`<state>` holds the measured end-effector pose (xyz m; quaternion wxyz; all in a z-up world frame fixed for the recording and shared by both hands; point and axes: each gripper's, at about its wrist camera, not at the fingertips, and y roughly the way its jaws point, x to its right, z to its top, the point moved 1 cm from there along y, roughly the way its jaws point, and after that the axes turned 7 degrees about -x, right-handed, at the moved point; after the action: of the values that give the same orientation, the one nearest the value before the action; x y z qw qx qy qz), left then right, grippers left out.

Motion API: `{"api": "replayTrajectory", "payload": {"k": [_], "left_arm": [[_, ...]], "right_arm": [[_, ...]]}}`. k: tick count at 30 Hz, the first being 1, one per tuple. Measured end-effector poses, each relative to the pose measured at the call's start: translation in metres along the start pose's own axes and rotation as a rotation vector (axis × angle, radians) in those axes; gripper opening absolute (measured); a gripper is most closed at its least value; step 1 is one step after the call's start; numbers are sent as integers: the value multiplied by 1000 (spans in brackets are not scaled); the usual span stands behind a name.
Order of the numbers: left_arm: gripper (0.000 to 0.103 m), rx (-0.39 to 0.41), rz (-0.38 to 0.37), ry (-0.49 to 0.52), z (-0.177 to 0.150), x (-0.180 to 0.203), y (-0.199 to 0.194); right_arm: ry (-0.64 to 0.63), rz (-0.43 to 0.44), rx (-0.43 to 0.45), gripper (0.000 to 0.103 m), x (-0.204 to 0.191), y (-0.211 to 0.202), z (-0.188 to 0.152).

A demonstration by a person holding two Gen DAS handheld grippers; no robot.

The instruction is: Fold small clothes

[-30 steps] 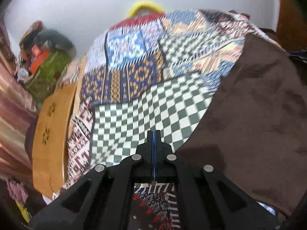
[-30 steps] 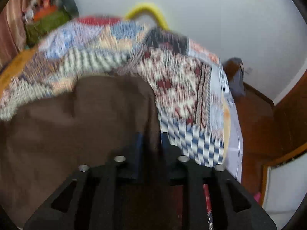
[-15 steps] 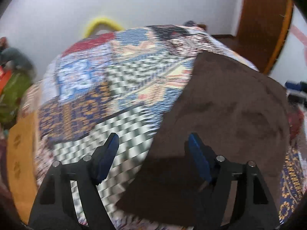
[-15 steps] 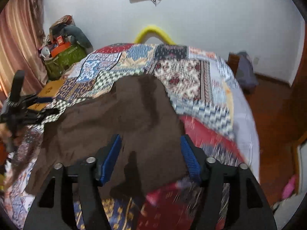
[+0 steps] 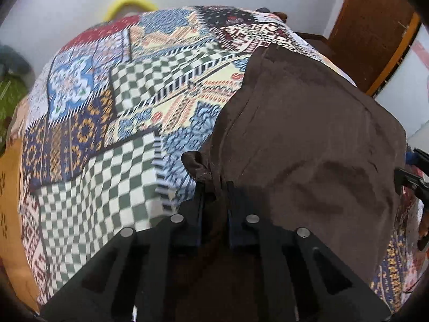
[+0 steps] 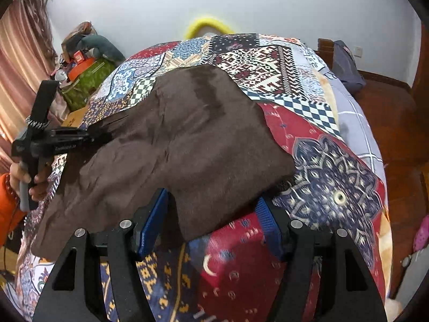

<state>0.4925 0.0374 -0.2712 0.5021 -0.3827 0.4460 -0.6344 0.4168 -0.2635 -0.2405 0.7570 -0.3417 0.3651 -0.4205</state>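
Note:
A brown garment point(image 5: 308, 147) lies spread on the patchwork bedspread point(image 5: 107, 161). My left gripper point(image 5: 214, 190) is closing, and its pads pinch a raised fold at the garment's left edge. In the right wrist view the same garment point(image 6: 187, 139) covers the middle of the bed, and the left gripper point(image 6: 102, 136) meets its far left edge, held by a hand point(image 6: 26, 177) in an orange sleeve. My right gripper point(image 6: 211, 200) straddles the near edge; its jaws are closing but the blue pads point(image 6: 152, 220) stand clear of the cloth. The right gripper's tip point(image 5: 413, 171) shows at the left view's right border.
The bedspread point(image 6: 321, 174) drops off to a wooden floor point(image 6: 388, 123) on the right. A green bag with clutter point(image 6: 85, 80) and a curtain point(image 6: 16, 67) stand at the left. A yellow ring point(image 6: 206, 25) lies behind the bed, and a dark bag point(image 6: 346, 64) at the far right.
The left jaws, wide open over the garment's left edge half a second ago, have come together on a fold. The right gripper released the cloth, drew back to its near edge and narrowed slightly.

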Motion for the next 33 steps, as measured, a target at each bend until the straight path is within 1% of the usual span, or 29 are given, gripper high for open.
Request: {"api": "replayTrajectory", "payload": {"k": [1,2,3,4,6,9,11,12,13,14,15,16,19,21,22,23,24,25,26,27,30,33], "left_arm": [[12,-14,-1,-20,-3,-4,-2],[12,-24,4,-30,-7,-8,-5],[12,-33,10,-35,-12,-11,-8],[12,-41,15,-40,-17,-13,-10],[12,-73,2,-74,-33,-21,-15],[12,-101,-27,-134,-62,-26,-25],[12,-117,-38,-159,-82,-23,-32],[12,-124,-43,-169,-91,-21,-35],[12,-133,-49,-173,-99,-17,-37],[12,-150,-59,-171,-109,-12,-39],[12,-155,-69,-174,-119,-7,-42],[12,-147,-69,-177,-125,-4,-46],[15,-103,-52,-168,-140,1,-61],[25,-90,-39,-177,-148,-1,-68],[28,-83,-39,-184,-151,-1,-70],[33,-75,-52,-195,-158,-3,-74],[34,-75,-60,-198,-161,-3,-76],[35,-75,-62,-196,-164,-3,-76],[37,-68,-54,-185,-171,-1,-79],[41,-62,-42,-174,-177,0,-80],[49,-39,13,-155,-196,2,-87],[50,-30,46,-141,-216,2,-95]], "right_arm": [[-4,5,-7,31,0,2,3],[0,20,-20,24,1,7,9],[2,28,-25,15,3,9,13],[5,38,-23,11,4,12,18],[6,44,-20,10,4,15,30],[-24,-5,-4,10,-3,19,48],[-45,-26,-11,12,-11,21,58],[-55,-51,-6,15,-16,20,61],[-65,-68,-4,22,-20,18,62],[-82,-85,-3,27,-28,13,60],[-91,-81,-1,37,-28,11,62],[-94,-69,8,45,-32,5,57],[-115,-13,10,48,-46,-17,32],[-128,10,-5,48,-53,-26,16],[-135,23,-12,49,-57,-31,8],[-142,41,-27,50,-64,-35,-7],[-145,51,-41,54,-68,-36,-14],[-151,61,-60,55,-72,-35,-22],[-171,65,-95,55,-79,-32,-34],[-185,64,-115,55,-84,-30,-44],[-199,46,-163,55,-92,-22,-74],[-170,21,-176,55,-90,-25,-101]]}}
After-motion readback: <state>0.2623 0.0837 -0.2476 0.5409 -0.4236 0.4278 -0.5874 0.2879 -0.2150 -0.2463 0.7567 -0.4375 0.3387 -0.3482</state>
